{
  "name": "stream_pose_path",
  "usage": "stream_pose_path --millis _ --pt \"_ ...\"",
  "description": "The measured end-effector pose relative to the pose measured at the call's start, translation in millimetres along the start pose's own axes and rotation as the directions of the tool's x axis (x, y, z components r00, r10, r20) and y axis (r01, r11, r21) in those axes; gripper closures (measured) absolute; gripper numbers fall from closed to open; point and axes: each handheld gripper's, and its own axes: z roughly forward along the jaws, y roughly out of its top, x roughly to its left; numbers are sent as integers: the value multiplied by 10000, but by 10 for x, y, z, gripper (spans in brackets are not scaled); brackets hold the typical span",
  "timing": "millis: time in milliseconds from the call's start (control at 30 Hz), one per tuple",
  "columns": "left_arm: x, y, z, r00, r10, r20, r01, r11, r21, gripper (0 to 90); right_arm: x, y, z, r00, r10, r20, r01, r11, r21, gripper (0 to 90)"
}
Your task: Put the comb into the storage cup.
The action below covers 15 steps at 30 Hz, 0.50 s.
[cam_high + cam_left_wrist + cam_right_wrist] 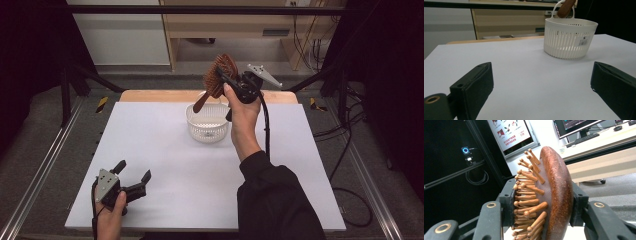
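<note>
Nearest the person, the left gripper [134,181] rests low over the front left of the white desk [165,165], its fingers [472,87] spread wide with nothing between them.

Farther back, near the middle of the desk's far half, stands a white slatted plastic basket [207,123] with a hoop handle and a small label on its wall. It looks light and thin-walled, so a knock could slide or tip it.

Above and just behind the basket, the right gripper [223,79] is raised in the air, its fingers [507,195] about half closed and clamped on the head of a wooden paddle hairbrush [218,76]. One finger presses into the wooden pins, the other against the smooth brown back. The brush's handle slants down toward the basket's rim without clearly touching it.

The brush seems light and stiff, its polished back probably slippery, while the pins sit in a soft cushion that gives under pressure. A hold across the broad head, as here, looks secure; the narrow handle would likely twist more easily.
</note>
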Motion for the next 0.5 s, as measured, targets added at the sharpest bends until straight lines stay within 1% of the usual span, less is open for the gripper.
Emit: stream_pose_path --millis 200,367,500 --pt "2 1 -1 10000 -17 0 17 10000 -5 45 -16 -23 -15 10000 16 58 -17 10000 51 512" --pt "-3 1 4 10000 5 20 -5 10000 -20 33 -59 -67 -23 10000 -10 98 9 9999 128 512" --pt "-3 2 2 10000 -20 9 20 10000 -47 15 -107 -118 -28 9998 83 202 -87 9998 178 512"
